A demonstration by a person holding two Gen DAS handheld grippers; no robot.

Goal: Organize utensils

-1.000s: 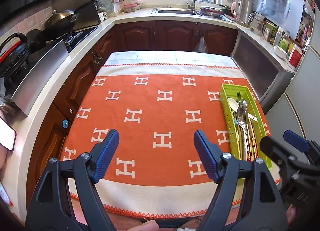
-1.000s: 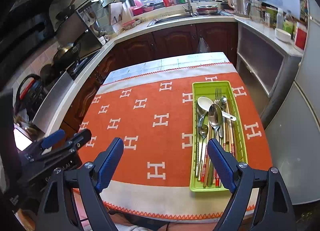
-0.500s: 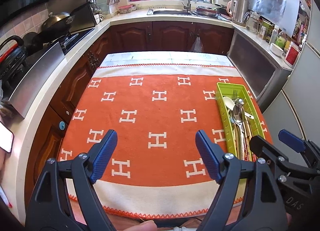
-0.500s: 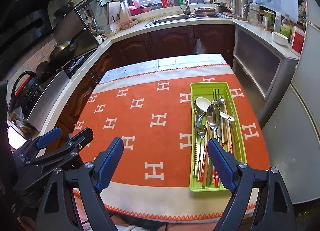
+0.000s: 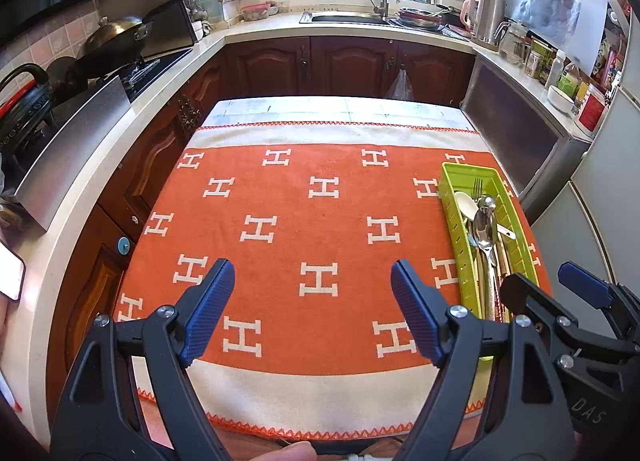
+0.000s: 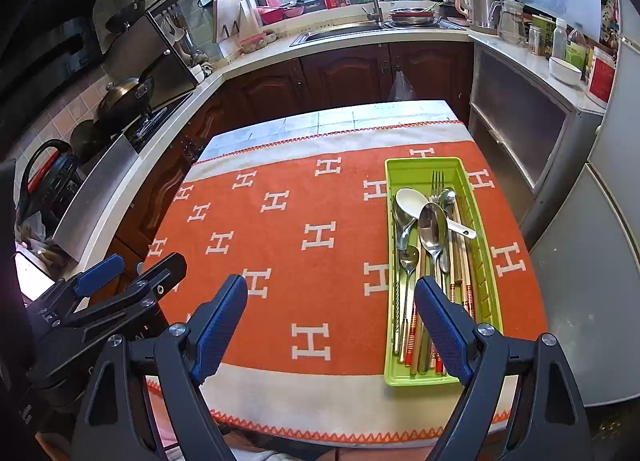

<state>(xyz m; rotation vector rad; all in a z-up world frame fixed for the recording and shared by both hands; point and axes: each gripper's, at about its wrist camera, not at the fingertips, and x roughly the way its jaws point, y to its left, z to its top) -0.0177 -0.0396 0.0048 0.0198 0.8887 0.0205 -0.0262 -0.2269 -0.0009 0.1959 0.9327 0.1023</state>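
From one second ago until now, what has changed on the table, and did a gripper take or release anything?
Nothing was taken hold of or let go. The left gripper and the right gripper both hang open and empty above the orange cloth, as before; only the camera views drifted slightly. The green tray keeps its place at the cloth's right side, its spoons, fork and chopsticks unmoved.

the utensils [image 6: 432, 245] lie in a tray [image 6: 486, 261] on the cloth's [image 6: 280, 237] right side, sink [image 6: 340, 31] behind.
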